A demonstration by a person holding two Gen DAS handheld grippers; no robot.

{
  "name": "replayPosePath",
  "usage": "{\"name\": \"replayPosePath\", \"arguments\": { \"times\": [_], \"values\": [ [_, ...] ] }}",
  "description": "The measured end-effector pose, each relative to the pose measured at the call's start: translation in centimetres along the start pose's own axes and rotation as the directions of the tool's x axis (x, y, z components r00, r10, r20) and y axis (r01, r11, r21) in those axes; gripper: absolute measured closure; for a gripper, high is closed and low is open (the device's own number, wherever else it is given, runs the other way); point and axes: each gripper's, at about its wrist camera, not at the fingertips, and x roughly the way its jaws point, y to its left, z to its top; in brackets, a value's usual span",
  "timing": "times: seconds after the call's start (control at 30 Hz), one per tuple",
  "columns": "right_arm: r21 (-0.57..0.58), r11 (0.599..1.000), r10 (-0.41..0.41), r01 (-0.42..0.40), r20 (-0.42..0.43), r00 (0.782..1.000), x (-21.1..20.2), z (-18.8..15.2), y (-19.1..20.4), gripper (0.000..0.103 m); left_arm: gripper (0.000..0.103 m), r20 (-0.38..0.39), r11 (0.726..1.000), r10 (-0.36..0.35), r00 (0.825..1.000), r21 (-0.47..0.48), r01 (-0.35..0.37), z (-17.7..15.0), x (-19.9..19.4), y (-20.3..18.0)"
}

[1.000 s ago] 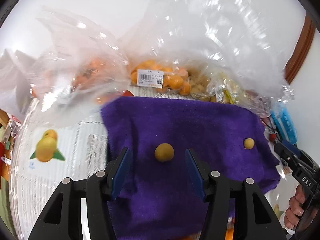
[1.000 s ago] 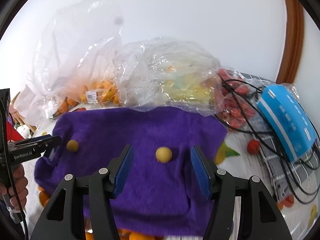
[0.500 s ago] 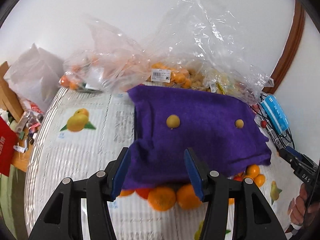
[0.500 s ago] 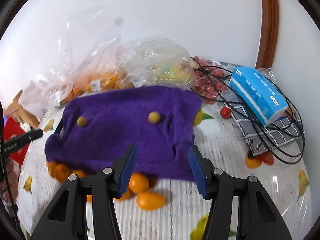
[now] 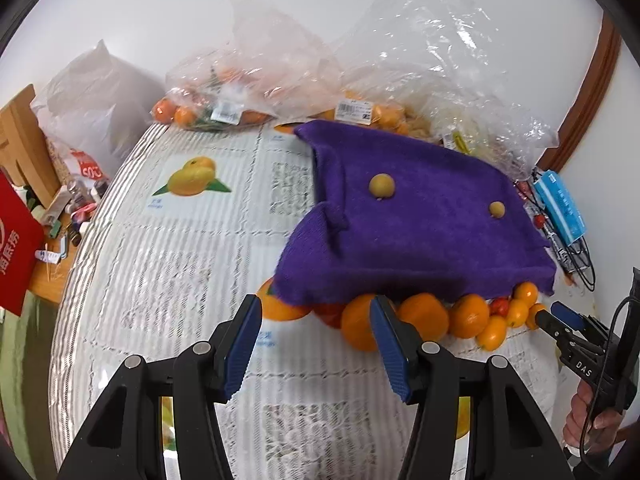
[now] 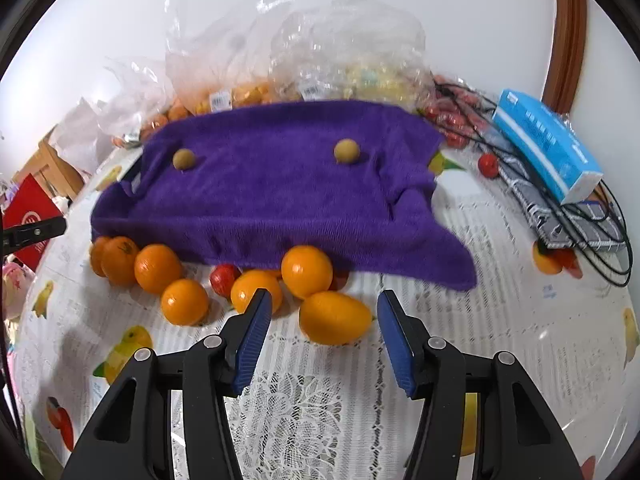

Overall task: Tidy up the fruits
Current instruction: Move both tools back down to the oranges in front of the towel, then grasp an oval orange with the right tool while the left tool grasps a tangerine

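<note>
A purple towel (image 5: 420,236) (image 6: 280,192) lies over a raised shape on the table, with two small tan round fruits on top (image 5: 382,186) (image 5: 497,210) (image 6: 346,151) (image 6: 183,159). Several oranges (image 5: 424,316) (image 6: 306,266) and small red fruits (image 6: 224,276) sit along its near edge. My left gripper (image 5: 316,344) is open above the table, just in front of the oranges, nothing between its fingers. My right gripper (image 6: 324,340) is open too, with an oval orange fruit (image 6: 334,318) lying just beyond its tips. The right gripper's tip (image 5: 560,320) shows at the left wrist view's right edge.
Clear plastic bags of oranges and other fruit (image 5: 248,92) (image 6: 312,64) stand behind the towel by the wall. A blue tissue pack (image 6: 548,144), black cables (image 6: 600,216) and a loose red fruit (image 6: 488,165) lie at the right. A red box (image 5: 16,240) sits left, off the table.
Both grippers have pulled back from over the towel toward the table's near side. The oranges along the towel's near edge have come into view. Both stay open and empty.
</note>
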Motion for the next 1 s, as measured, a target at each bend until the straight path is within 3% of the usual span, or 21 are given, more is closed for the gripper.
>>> {"name": "replayPosePath", "arguments": {
  "times": [0.6,0.73,1.0],
  "values": [
    [0.066,0.997,-0.025,0.027,-0.038,0.999,2.7,-0.4,-0.9,0.048,0.049,-0.024,1.0,-0.025,0.999,0.014,0.025,-0.6,1.0,0.8],
    [0.055,0.998,-0.036,0.037,-0.023,0.999,2.8,-0.4,-0.7,0.055,0.049,-0.029,0.999,-0.035,0.999,0.015,0.035,-0.7,1.4,0.7],
    [0.064,0.998,-0.017,0.018,-0.016,1.0,2.3,-0.6,-1.0,0.057,0.049,-0.029,0.996,-0.085,0.996,0.031,0.086,-1.0,2.1,-0.1]
  ]
}}
